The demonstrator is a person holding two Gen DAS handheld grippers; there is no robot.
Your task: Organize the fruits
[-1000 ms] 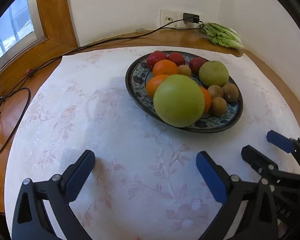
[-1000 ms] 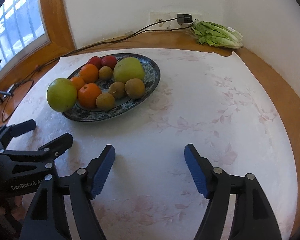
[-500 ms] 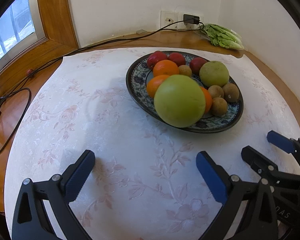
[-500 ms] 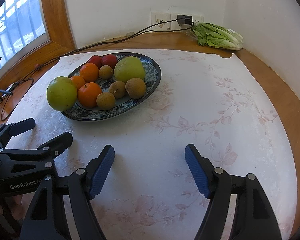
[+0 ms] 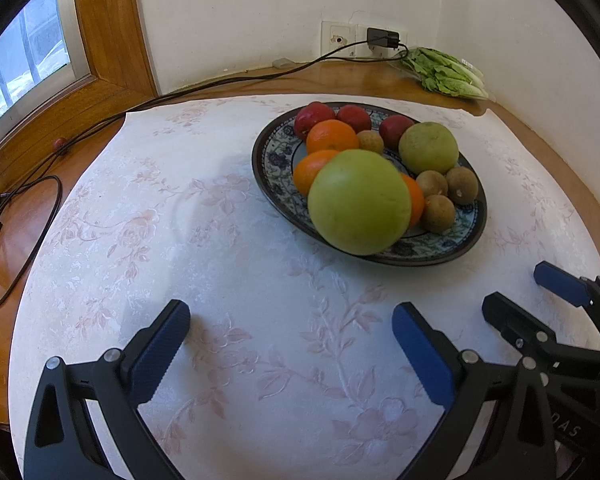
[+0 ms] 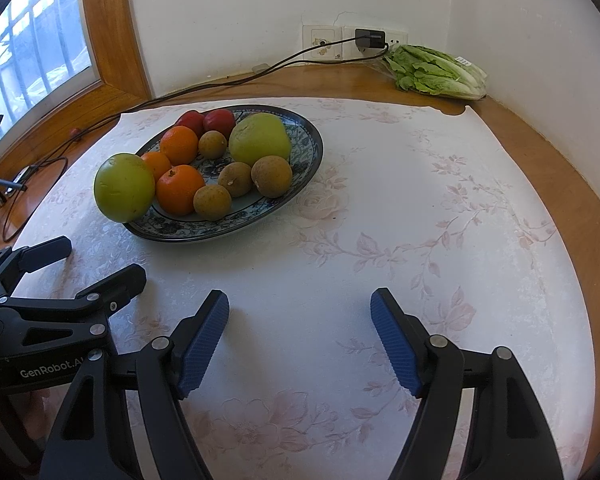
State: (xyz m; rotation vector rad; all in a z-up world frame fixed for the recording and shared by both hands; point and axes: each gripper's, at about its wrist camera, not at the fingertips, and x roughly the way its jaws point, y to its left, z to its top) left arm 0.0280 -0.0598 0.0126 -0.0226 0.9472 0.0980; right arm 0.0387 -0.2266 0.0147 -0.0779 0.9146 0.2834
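Left wrist view: the left gripper [image 5: 290, 330] has its blue fingers [image 5: 158, 354] spread wide with nothing between them, low over the flowered white cloth [image 5: 220, 240], and the right gripper [image 5: 540, 300] enters at the lower right edge, also spread. Only this view shows three red fruits [image 5: 314, 116] at the plate's far rim; the right wrist view shows just two. In the right wrist view the right gripper [image 6: 300, 328] is likewise open and empty, and the left gripper [image 6: 88, 264] lies at the lower left. The patterned oval plate [image 6: 304, 152] sits in the upper left of that frame, its long axis running from lower left to upper right, holding oranges [image 6: 179, 189], brown fruits [image 6: 271, 176] and a green fruit [image 6: 260, 139]; a larger green fruit [image 6: 124, 187] rests at its near-left rim. The cloth covers a wooden bench [image 6: 560, 184] set in a white-walled corner, with lettuce [image 6: 436, 70] at the upper right, a wall socket [image 6: 370, 40] with a black cable [image 6: 220, 84], and a wood-framed window [image 6: 32, 52] at the upper left.
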